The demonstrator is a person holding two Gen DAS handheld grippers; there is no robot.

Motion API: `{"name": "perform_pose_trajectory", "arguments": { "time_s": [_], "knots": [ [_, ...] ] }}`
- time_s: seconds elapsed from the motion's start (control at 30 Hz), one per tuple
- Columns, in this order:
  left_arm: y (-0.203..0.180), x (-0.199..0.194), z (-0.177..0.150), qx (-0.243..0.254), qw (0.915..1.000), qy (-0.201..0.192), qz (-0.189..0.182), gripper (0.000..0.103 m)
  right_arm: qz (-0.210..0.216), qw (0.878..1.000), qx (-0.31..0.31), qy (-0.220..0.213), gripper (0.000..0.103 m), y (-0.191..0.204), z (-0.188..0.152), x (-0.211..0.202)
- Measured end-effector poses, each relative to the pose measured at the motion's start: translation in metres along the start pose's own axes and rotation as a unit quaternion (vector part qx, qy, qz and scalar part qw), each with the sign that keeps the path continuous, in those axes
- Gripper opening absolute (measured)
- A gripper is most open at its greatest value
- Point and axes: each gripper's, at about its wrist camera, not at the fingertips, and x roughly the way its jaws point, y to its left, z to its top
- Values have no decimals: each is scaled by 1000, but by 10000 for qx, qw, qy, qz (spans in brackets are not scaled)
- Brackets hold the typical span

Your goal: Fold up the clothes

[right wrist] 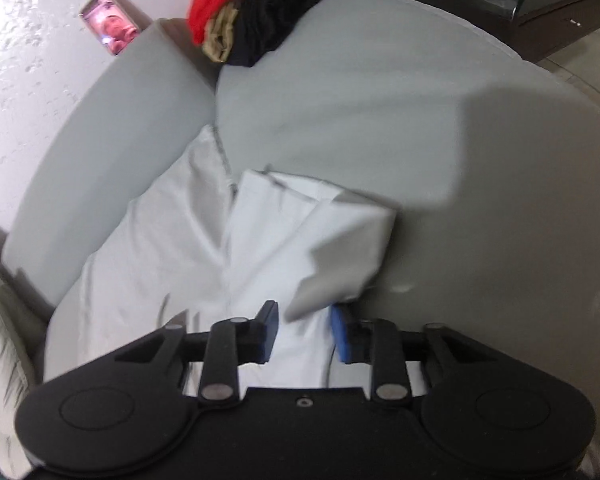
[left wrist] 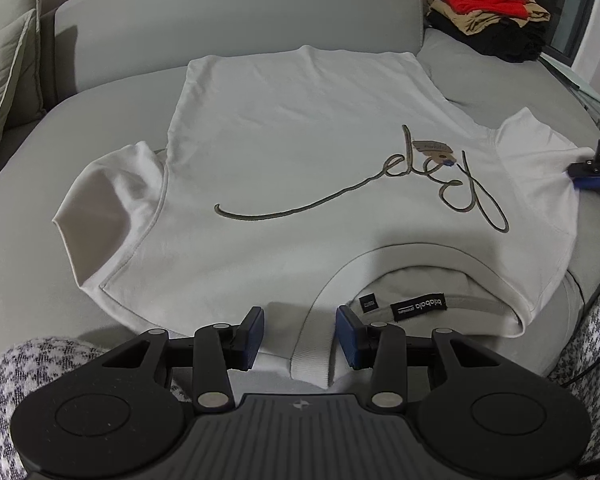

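T-shirt [left wrist: 300, 152] flat on sofa [left wrist: 240, 12], soft, light | left gripper [left wrist: 300, 334] open astride collar [left wrist: 312, 344] | right gripper [right wrist: 304, 332] open around sleeve [right wrist: 320, 240] | we pinch hems

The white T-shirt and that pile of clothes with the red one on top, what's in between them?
Only bare grey sofa cushion lies between the white T-shirt and the pile of clothes, as the left wrist view shows.

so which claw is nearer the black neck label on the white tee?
Left. The left claw sits open at the collar, right beside the black neck label. The right claw is open at a sleeve, away from the collar.
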Motion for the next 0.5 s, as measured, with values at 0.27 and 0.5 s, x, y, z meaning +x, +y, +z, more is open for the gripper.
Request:
{"name": "perform_pose_trajectory", "arguments": {
  "time_s": [0.27,0.5],
  "knots": [
    [9,2,2,-154,9994,-37,304,40,-812,9887,148,-1250,10,3,8,-49],
    [17,7,5,-292,9974,-47,652,5,751,9874,-1387,135,15,79,-73,-47]
  ]
}}
